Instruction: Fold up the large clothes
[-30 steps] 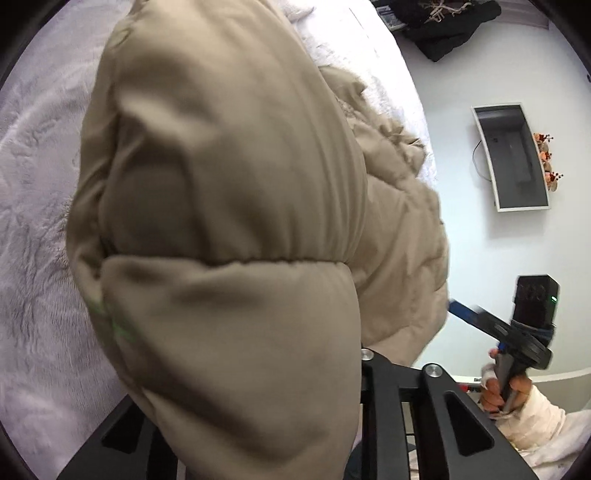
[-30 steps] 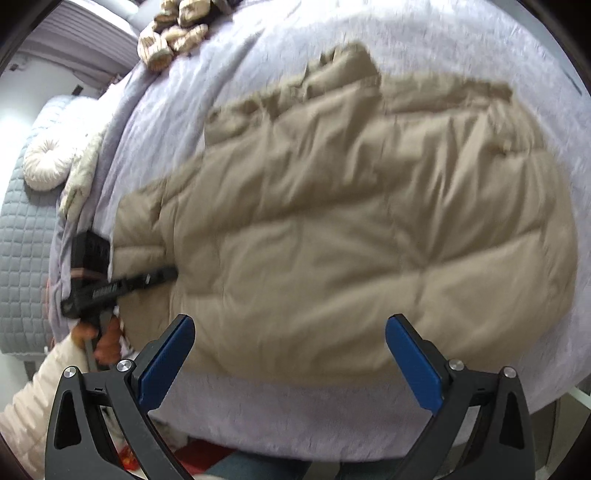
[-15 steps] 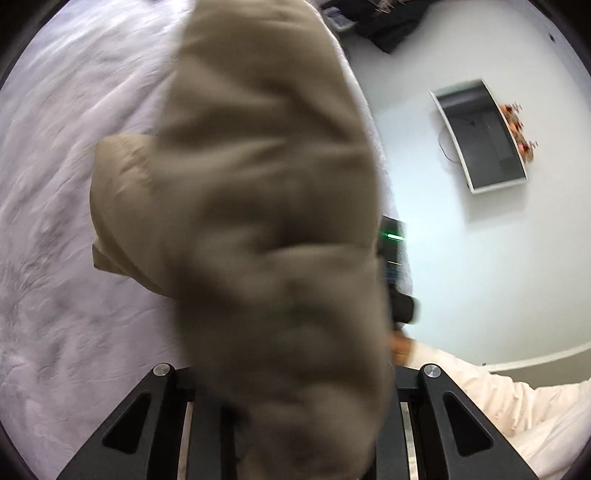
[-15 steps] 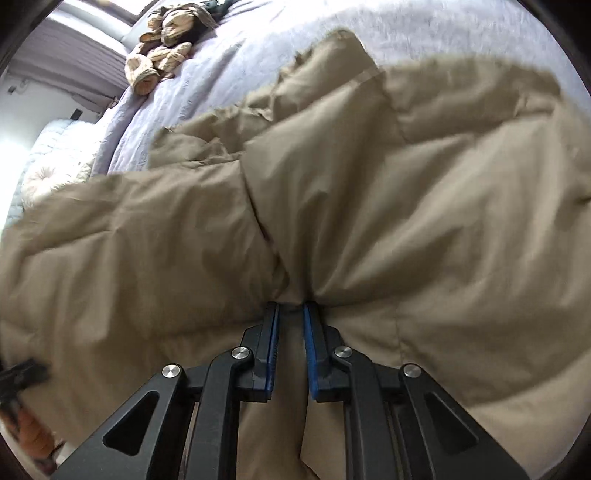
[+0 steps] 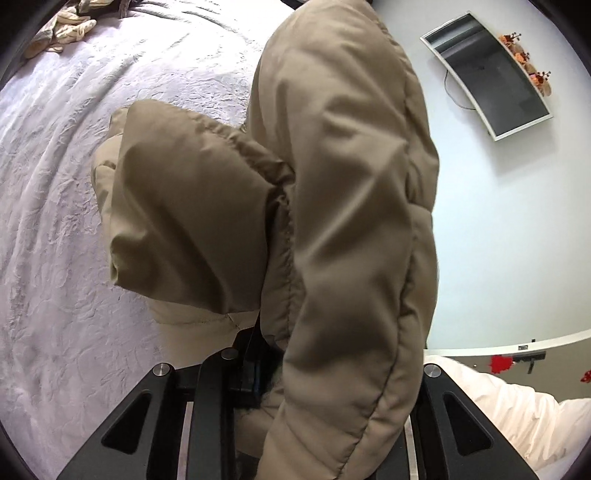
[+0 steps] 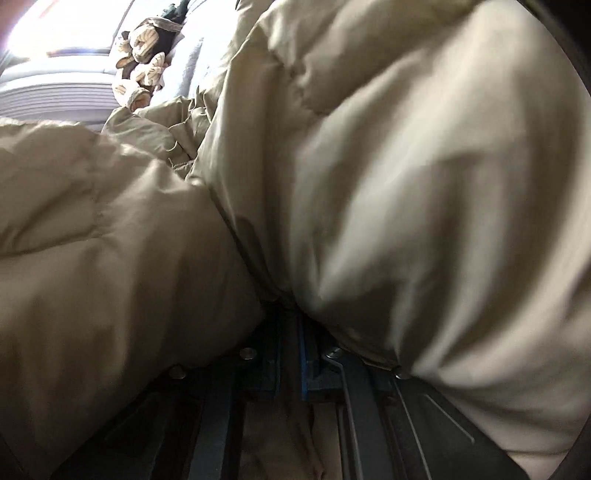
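A tan puffer jacket (image 5: pixel 340 192) hangs in front of the left wrist camera, bunched in thick folds over the bed. My left gripper (image 5: pixel 258 354) is shut on the jacket, its fingertips buried in the fabric. In the right wrist view the same jacket (image 6: pixel 406 184) fills nearly the whole frame. My right gripper (image 6: pixel 290 332) is shut on a fold of it, blue pads pressed together at the pinch. Both hold the jacket lifted off the bed.
A pale lilac textured bedspread (image 5: pixel 74 184) lies below left. Beige gloves or soft toys (image 5: pixel 62 33) sit at the bed's far end, also in the right wrist view (image 6: pixel 144 74). A wall screen (image 5: pixel 491 77) hangs on the right. A white sleeve (image 5: pixel 517 413) is lower right.
The right gripper closed on the jacket's edge and lifted it close to the camera. The left gripper raised and swung its held part, so the jacket now hangs bunched above the bed.
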The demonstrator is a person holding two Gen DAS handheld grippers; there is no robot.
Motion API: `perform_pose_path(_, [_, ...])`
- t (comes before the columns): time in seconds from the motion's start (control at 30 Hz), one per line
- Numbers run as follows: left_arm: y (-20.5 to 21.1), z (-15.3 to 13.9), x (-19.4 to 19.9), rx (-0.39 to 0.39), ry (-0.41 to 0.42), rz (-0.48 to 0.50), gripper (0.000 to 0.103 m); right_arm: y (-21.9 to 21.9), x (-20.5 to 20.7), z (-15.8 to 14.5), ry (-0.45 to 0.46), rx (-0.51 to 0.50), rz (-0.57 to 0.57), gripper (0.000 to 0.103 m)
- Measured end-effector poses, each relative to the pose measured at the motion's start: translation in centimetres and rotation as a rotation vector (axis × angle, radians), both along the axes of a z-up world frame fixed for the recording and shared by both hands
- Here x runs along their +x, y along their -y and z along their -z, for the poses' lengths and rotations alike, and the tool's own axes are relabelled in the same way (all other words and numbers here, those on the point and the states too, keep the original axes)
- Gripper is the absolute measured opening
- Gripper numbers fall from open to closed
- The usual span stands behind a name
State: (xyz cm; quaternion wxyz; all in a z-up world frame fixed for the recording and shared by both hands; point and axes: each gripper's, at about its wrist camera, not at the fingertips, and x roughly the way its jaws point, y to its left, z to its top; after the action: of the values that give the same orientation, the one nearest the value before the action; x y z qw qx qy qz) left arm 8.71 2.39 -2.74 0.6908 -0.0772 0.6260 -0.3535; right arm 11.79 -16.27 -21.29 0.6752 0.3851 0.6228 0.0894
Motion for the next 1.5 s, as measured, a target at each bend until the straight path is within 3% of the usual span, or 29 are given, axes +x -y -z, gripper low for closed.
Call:
perform_pose_path(0.17, [3.3,0.1,0.1,0.076,0.0,0.018,0.027,3.4,-1.5,-3.8,0.057,-0.006,-0.027,0.008])
perform_pose_path(0.23, [7.6,0.3,0.5,0.083,0.006,0.037,0.036,5.8,-2.9,-5.2,0.076,-0.01,0.002,0.008])
perform_pose_path(0.43, [14.5,2.7,1.0,0.036,-0.028,0.148,0.071,12.7,-8.1,-7.2,0.069,-0.07,0.104,0.008])
perform_pose_path(0.6, [18.6,4.8,2.2,-0.046,-0.109,0.201,0.073,16.7,-12.4,-8.1,0.053,-0.139,0.169,0.009])
perform_pose_path(0.63, [19.4,5.3,2.6,-0.07,-0.134,0.204,0.073,17.2,-13.1,-8.4,0.054,-0.154,0.177,0.012])
perform_pose_path(0.67, [20.2,5.9,3.1,-0.085,-0.158,0.199,0.073,17.7,-13.9,-8.7,0.058,-0.169,0.184,0.026])
perform_pose_path(0.7, [20.7,6.3,3.4,-0.084,-0.168,0.194,0.073,18.0,-14.5,-9.0,0.063,-0.181,0.189,0.051])
perform_pose_path(0.77, [21.7,7.5,4.4,-0.07,-0.185,0.177,0.073,18.5,-15.8,-10.0,0.091,-0.195,0.199,0.069])
perform_pose_path(0.97, [23.5,9.0,2.5,-0.042,-0.184,0.192,0.073,16.9,-17.7,-13.2,0.229,-0.069,0.128,0.07])
perform_pose_path(1.1, [24.6,9.4,2.7,-0.019,-0.169,0.212,0.073,15.2,-17.0,-14.3,0.273,0.041,0.073,0.079])
perform_pose_path(1.2, [25.7,8.3,3.0,-0.018,-0.144,0.216,0.073,14.4,-15.5,-13.4,0.245,0.058,0.096,0.078])
perform_pose_path(1.23, [25.5,6.5,3.0,-0.05,-0.113,0.222,0.073,14.1,-14.7,-12.5,0.2,0.018,0.113,0.072])
perform_pose_path(1.27, [25.1,5.3,2.9,-0.067,-0.077,0.229,0.073,14.1,-14.3,-11.9,0.176,-0.01,0.129,0.037])
perform_pose_path(1.3, [24.5,3.9,3.0,-0.077,-0.025,0.234,0.073,14.2,-13.8,-11.1,0.155,-0.019,0.147,0.021])
perform_pose_path(1.43, [19.8,-1.0,3.9,-0.014,0.278,0.17,0.073,15.0,-13.3,-9.6,0.104,-0.141,0.178,0.018])
perform_pose_path(1.5, [17.6,-1.1,4.8,0.045,0.347,0.111,0.073,15.5,-13.2,-9.1,0.087,-0.23,0.166,0.017])
